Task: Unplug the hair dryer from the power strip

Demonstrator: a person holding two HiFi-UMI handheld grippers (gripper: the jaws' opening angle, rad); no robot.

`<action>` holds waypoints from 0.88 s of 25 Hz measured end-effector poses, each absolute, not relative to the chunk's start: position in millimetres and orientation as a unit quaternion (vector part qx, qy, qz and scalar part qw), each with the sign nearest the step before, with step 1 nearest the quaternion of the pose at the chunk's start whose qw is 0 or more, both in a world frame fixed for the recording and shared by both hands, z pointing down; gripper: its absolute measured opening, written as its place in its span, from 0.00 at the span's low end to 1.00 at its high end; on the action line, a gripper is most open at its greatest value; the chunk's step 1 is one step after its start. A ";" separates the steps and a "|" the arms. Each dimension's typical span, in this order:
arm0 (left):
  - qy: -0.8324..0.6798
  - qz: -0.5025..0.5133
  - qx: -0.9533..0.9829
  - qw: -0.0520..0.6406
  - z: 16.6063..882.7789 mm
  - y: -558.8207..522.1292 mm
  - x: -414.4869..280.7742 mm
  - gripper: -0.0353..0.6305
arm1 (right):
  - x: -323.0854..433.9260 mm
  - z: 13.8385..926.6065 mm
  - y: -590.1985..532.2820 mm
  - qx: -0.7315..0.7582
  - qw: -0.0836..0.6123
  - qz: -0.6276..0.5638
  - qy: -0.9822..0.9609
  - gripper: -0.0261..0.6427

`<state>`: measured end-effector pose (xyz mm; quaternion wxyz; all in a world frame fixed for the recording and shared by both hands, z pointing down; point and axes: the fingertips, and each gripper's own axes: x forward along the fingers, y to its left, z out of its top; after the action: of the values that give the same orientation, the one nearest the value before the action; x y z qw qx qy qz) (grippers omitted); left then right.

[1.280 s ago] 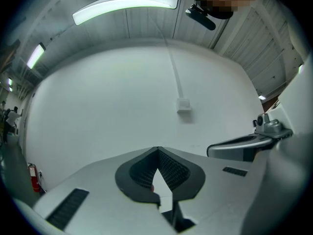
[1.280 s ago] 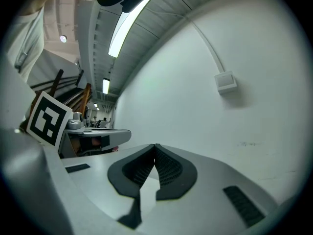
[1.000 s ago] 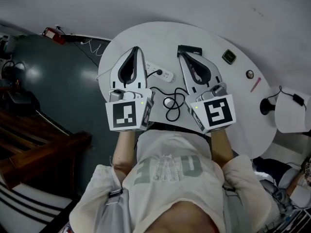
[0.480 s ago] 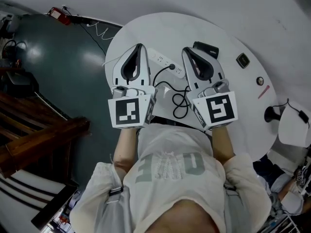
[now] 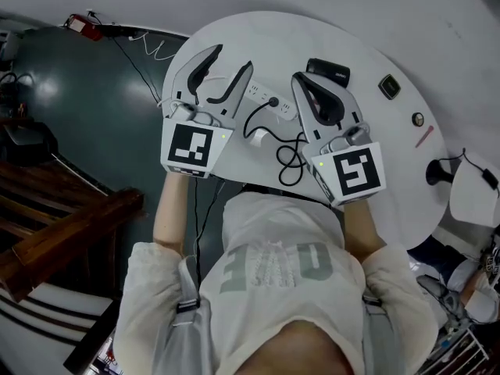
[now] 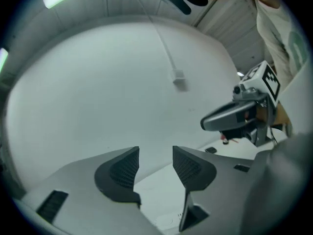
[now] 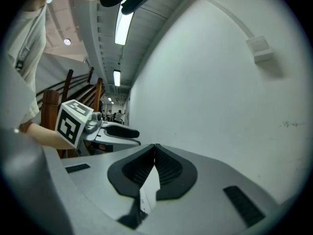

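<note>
The left claw (image 5: 233, 57) hangs over the left part of the round white counter (image 5: 258, 37). Its jaws are opening, and the left gripper view (image 6: 155, 163) shows only bare counter in the gap between them. Just to its right lies the white power strip (image 5: 262, 94), with a black plug (image 5: 273, 101) seated in one of its sockets. From that plug a black cable (image 5: 291, 158) runs toward the person and loops loosely on the counter between the two claws. Further right, the right claw (image 5: 299, 80) has its jaws pressed together on nothing I can make out (the right gripper view (image 7: 155, 153) shows the pads meeting). A black object (image 5: 328, 70) beyond its tip may be the hair dryer – I cannot tell for sure.

Judging from this, the unplugging has not begun: the plug is in the strip and neither claw touches plug or strip. What is left seems to be everything – steady the strip, pinch the plug, pull it free.
</note>
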<state>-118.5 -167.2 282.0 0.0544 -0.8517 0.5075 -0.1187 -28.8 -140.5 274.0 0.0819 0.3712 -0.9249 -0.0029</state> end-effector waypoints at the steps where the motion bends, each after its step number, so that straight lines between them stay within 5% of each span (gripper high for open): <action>1: 0.471 -0.153 -0.867 0.059 295.3 -170.9 -114.8 0.39 | -27.9 275.4 -140.2 0.373 0.085 -0.003 -0.924 0.07; 10: 0.106 -0.496 -0.854 0.117 456.0 -160.1 -107.4 0.46 | -17.6 282.5 -138.1 0.407 0.097 0.009 -0.908 0.07; 22: -0.099 -0.597 -0.781 0.156 559.0 -155.2 -94.8 0.53 | 3.8 312.1 -125.2 0.448 0.144 0.023 -0.882 0.07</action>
<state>-94.8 -155.2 559.0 0.1561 -0.7809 -0.0992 -0.5966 3.8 -125.2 312.1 0.1437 0.4483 -0.8820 0.0234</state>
